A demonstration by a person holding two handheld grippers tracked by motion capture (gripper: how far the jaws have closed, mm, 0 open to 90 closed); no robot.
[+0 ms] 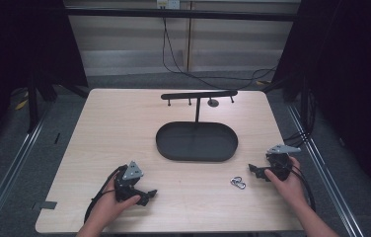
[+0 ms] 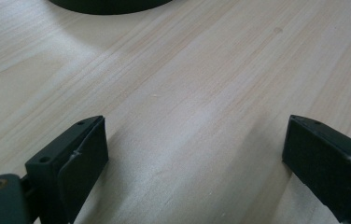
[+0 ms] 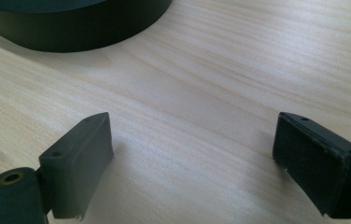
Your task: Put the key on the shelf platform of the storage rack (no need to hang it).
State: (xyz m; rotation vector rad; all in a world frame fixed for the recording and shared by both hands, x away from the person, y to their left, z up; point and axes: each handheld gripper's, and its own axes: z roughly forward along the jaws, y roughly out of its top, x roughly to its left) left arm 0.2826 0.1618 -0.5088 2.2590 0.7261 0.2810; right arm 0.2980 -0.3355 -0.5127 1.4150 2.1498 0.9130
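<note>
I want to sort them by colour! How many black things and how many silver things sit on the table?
Black: 2, the oval tray and the hook stand
Silver: 1, the metal clip
Total: 3

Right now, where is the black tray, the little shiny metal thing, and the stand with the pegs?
black tray (image 1: 173,149), high view, on its left rim.
shiny metal thing (image 1: 238,183), high view, on its middle.
stand (image 1: 199,94), high view, on its top bar.

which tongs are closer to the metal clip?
The right tongs: the silver clip lies just off their tips. The left tongs sit far across the table.
</note>
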